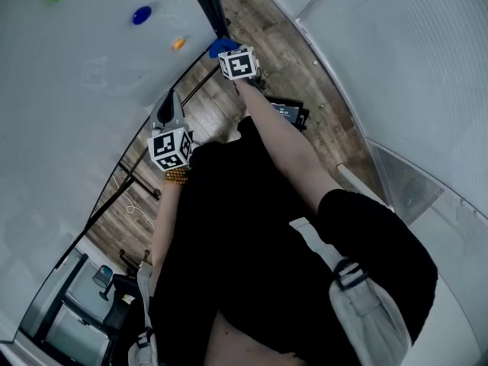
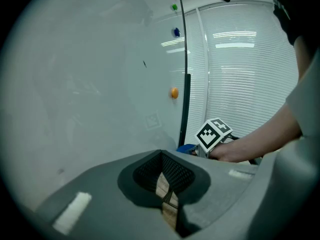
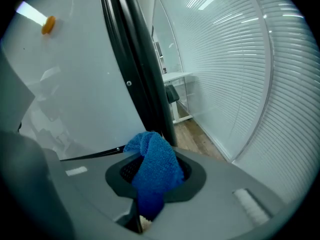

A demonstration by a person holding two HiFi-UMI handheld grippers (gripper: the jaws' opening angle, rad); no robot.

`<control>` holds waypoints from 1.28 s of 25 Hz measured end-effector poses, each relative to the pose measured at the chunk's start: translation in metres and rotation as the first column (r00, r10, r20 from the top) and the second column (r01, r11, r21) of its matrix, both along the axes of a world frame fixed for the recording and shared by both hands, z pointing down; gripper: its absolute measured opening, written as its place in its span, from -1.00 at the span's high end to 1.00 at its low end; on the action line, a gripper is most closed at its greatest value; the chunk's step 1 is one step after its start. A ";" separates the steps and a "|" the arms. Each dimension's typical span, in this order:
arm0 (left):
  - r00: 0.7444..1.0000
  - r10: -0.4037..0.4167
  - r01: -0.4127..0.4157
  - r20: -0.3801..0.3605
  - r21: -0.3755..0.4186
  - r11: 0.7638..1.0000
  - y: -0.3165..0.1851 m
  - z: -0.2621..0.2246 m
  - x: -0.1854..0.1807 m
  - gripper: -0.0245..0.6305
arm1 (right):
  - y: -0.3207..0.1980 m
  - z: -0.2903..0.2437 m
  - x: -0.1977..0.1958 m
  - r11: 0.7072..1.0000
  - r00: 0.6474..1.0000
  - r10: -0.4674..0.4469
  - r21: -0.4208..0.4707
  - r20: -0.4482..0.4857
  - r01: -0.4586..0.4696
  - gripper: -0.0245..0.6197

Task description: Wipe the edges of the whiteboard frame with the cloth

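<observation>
Right gripper view: our R gripper [image 3: 142, 216] clamps blue cloth [image 3: 155, 171] by whiteboard frame [image 3: 132, 59] bottom corner; L gripper [image 2: 169, 204] jaws together, empty.

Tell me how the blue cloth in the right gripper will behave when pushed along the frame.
Likely floppy: the blue cloth slumps in folds from the right gripper, whose jaws are shut on it. Probably light, given its soft looped weave. Against the black frame it would probably bunch and mould, not slide stiffly.

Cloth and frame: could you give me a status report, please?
Right gripper shut on blue cloth, beside black frame. Left gripper shut, empty. Frame edge unobstructed.
</observation>
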State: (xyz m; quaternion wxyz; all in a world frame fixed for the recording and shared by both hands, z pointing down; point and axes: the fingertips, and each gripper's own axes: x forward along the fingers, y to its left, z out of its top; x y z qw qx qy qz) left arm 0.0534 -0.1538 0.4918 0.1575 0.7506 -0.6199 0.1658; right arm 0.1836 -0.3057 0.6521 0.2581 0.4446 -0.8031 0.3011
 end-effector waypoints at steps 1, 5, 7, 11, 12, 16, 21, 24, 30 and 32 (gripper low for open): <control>1.000 0.002 -0.002 -0.001 0.003 1.000 0.000 0.000 0.000 0.63 | -0.003 -0.003 0.004 1.000 1.000 0.021 0.012 -0.004 -0.021 0.65; 1.000 0.021 -0.021 0.004 0.016 1.000 0.005 -0.002 0.002 0.63 | -0.013 -0.023 0.026 0.987 0.990 0.140 0.081 0.023 -0.142 0.63; 0.999 0.034 -0.034 0.008 0.027 0.999 0.008 -0.006 0.001 0.63 | -0.013 -0.043 0.043 0.963 0.975 0.219 0.155 0.027 -0.221 0.63; 0.997 0.075 -0.076 0.013 0.075 0.994 0.009 -0.022 -0.002 0.63 | -0.020 -0.107 0.082 0.872 0.924 0.373 0.311 0.081 -0.379 0.63; 0.996 0.087 -0.088 0.013 0.090 0.992 0.008 -0.027 -0.003 0.63 | -0.019 -0.124 0.084 0.855 0.919 0.380 0.341 0.104 -0.392 0.63; 0.993 0.114 -0.113 0.000 0.155 0.981 0.012 -0.049 0.001 0.63 | 0.011 -0.189 0.071 0.815 0.934 0.312 0.456 0.176 -0.358 0.63; 0.994 0.109 -0.104 -0.007 0.240 0.965 0.019 -0.082 0.001 0.63 | 0.056 -0.267 0.046 0.753 0.947 0.190 0.580 0.259 -0.310 0.63; 0.996 0.084 -0.081 0.003 0.290 0.954 0.026 -0.101 -0.008 0.63 | 0.087 -0.301 0.018 0.724 0.957 0.089 0.642 0.274 -0.252 0.63; 0.998 -0.055 0.038 0.035 0.372 0.927 0.035 -0.140 -0.033 0.63 | 0.135 -0.333 -0.041 0.695 0.970 -0.057 0.707 0.234 -0.130 0.63; 0.995 -0.089 0.066 0.042 0.393 0.917 0.039 -0.150 -0.038 0.63 | 0.147 -0.341 -0.059 0.676 0.964 -0.108 0.729 0.244 -0.109 0.63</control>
